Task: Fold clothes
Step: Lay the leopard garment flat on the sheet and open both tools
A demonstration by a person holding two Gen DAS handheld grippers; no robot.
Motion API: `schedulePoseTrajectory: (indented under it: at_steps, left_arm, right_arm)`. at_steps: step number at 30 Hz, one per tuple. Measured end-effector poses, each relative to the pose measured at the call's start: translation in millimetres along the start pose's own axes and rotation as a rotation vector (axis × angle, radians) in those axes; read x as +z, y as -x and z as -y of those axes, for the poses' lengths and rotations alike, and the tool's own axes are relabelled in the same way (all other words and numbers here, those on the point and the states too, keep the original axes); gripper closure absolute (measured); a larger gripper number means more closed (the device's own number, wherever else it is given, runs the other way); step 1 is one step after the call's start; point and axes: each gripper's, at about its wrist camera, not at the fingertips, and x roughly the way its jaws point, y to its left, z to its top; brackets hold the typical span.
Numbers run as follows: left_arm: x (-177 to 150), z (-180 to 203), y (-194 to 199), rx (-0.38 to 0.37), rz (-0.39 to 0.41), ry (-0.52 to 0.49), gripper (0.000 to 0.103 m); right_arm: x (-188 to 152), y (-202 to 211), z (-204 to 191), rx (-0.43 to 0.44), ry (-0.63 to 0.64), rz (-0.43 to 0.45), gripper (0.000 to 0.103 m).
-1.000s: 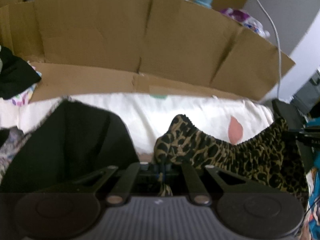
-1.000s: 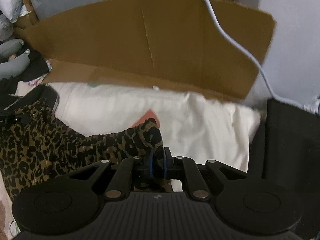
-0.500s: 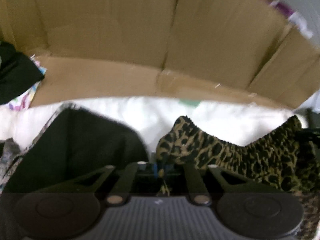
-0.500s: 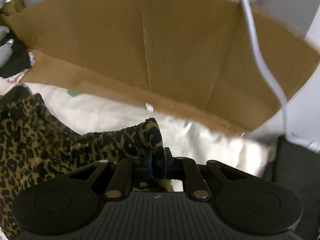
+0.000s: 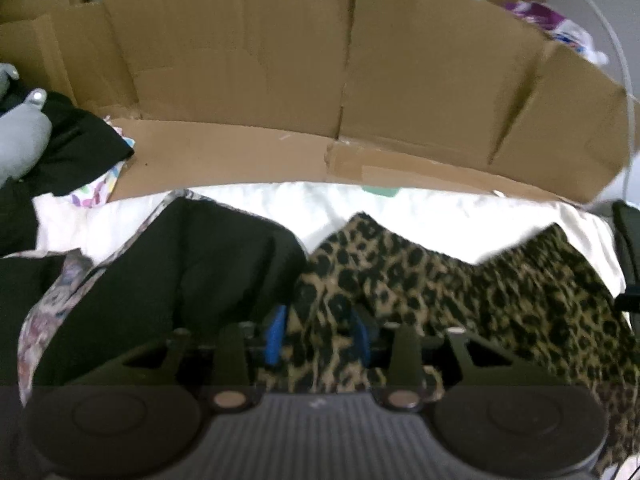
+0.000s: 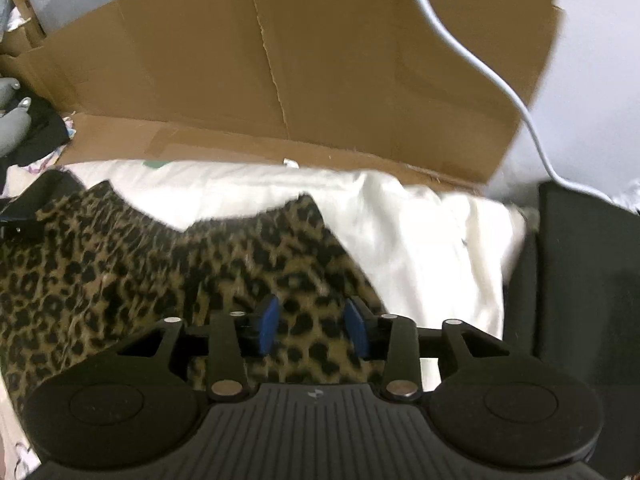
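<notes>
A leopard-print garment [image 5: 460, 280] [image 6: 160, 264] lies spread on the white sheet [image 5: 280, 204] [image 6: 420, 232]. My left gripper [image 5: 318, 332] is open, its blue pads apart, with the garment's left part lying loose between and under them. My right gripper [image 6: 312, 326] is open too, over the garment's right part. The cloth's two upper corners point toward the cardboard. Neither gripper pinches the fabric.
A black garment with a floral edge [image 5: 160, 280] lies left of the leopard cloth. A cardboard wall [image 5: 320, 80] [image 6: 280, 60] stands behind the sheet. A pile of dark clothes [image 5: 60, 148] sits far left. A dark object [image 6: 580, 280] is at the right, with a white cable [image 6: 480, 68] above.
Both grippers were shut on the leopard garment's corners, holding it up. Now both have opened and the garment has dropped flat onto the sheet.
</notes>
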Motion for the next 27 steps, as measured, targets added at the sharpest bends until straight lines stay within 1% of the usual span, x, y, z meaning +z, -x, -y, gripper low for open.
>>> schedulePoseTrajectory:
  at_steps: [3,5,8,11,13,15,20,27]
  left_arm:
    - [-21.4,7.4,15.9,-0.02,0.004,-0.037,0.062]
    - [-37.9,10.2,27.3,-0.049,0.001,-0.046,0.062]
    - [-63.3,11.1,41.4,-0.086,-0.017,-0.039,0.062]
    - [-88.0,13.6,54.7,-0.106,-0.028,-0.045,0.062]
    - [-104.2,15.6,61.5,-0.128,-0.039,-0.042,0.062]
    - [-120.2,18.5,66.3,-0.154,-0.062,-0.041,0.062]
    - [-160.9,29.6,74.3,-0.212,-0.126,-0.079,0.064]
    - [-207.2,51.3,77.5,-0.338,-0.218,-0.101,0.064]
  right_arm:
    - [-25.6,22.6,8.6,-0.013,-0.035,0.005,0.059]
    - [-43.7,35.0,15.2,-0.02,-0.04,0.001,0.059]
    - [-67.1,43.2,23.6,-0.031,-0.038,-0.037,0.059]
    - [-90.8,50.8,28.7,-0.046,-0.016,-0.084,0.059]
    - [-104.2,55.8,34.1,-0.05,-0.024,-0.107,0.059]
    - [-117.1,59.5,38.3,-0.065,-0.038,-0.127,0.059]
    - [-142.8,63.6,44.9,-0.12,-0.069,-0.141,0.059]
    - [-170.0,60.6,53.0,-0.176,-0.15,-0.141,0.058]
